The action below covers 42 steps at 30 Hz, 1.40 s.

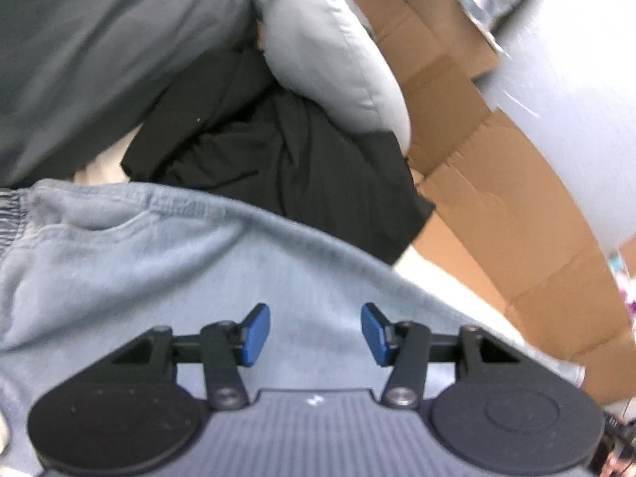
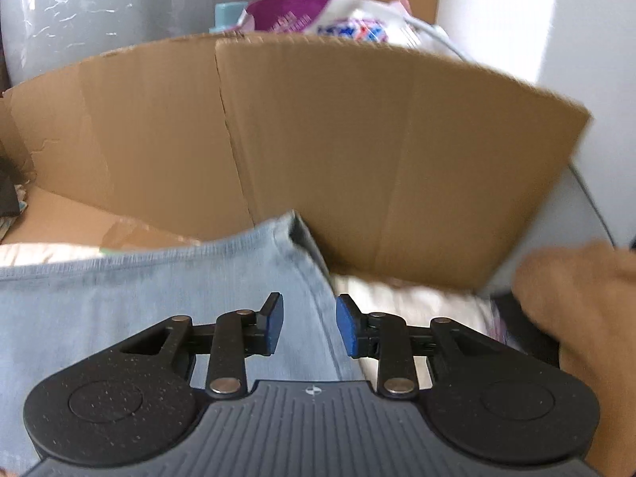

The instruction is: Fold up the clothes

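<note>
Both claws, the left claw [image 1: 315, 334] and the right claw [image 2: 309, 325], hang open and empty just over the soft, floppy blue jeans [image 1: 167, 262], best pinched at the thick hem [image 2: 296, 224] near the cardboard box [image 2: 357, 151].

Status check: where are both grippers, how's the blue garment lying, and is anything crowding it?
Left gripper open, empty. Right gripper open, empty. Light blue garment lies flat below both. Black clothes and cardboard crowd its far edge.

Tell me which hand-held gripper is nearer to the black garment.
Left. The left hand-held gripper hangs over the blue jeans just before the black garment; the right view shows no such garment.
</note>
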{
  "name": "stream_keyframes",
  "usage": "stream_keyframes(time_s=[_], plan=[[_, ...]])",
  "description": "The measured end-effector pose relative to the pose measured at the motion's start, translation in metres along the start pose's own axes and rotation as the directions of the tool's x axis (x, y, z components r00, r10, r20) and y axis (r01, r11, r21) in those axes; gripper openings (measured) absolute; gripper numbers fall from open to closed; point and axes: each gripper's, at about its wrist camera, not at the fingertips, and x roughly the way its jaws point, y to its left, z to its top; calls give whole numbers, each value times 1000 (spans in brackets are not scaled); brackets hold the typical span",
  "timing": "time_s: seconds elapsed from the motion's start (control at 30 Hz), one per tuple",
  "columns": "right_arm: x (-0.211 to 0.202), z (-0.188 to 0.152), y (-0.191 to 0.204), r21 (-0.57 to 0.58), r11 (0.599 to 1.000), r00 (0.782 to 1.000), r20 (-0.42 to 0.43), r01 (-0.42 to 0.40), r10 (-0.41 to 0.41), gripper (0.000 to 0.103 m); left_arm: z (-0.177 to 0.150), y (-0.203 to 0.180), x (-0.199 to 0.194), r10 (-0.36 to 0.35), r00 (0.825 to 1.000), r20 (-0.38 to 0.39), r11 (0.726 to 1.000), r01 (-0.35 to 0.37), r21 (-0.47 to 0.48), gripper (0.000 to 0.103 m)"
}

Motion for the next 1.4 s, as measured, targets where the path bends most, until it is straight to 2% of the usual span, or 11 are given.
stream_keyframes(time_s=[0.17,0.33,0.43,0.5,0.77,0.93,1.1,1.2,1.33,1.4], plan=[[-15,-15,-12,53,998,999,-33,-29,31,37,-20,-8,-14,35,998,-43,997,-32,66,55],[-26,-31,-21,120,991,995,-65,-64,72,38,-57,-18,-28,63,993,-102,986,-46,158,55],[-25,-43,-26,160,985,993,-89,-61,76,40,-78,-21,-34,48,991,-125,983,-24,183,65],[-24,-49,-31,193,979,991,-103,-62,83,40,-90,-22,-34,44,988,-148,981,-15,195,67],[-29,-73,-43,314,944,981,-129,-98,144,46,-130,-32,-35,132,971,-199,946,-64,317,67],[-25,-84,-47,403,905,970,-133,-137,206,46,-149,-40,-25,220,956,-195,906,-127,403,67],[-12,-94,-47,479,866,959,-149,-142,239,46,-161,-36,-9,267,940,-215,893,-157,423,70],[-6,-100,-46,524,839,955,-148,-144,257,46,-164,-38,-2,290,932,-217,884,-175,433,76],[0,-102,-48,572,806,957,-115,-154,265,46,-166,-45,7,330,918,-221,874,-208,439,85],[2,-100,-51,603,782,960,-94,-157,265,46,-169,-47,8,345,912,-223,868,-219,446,85]])
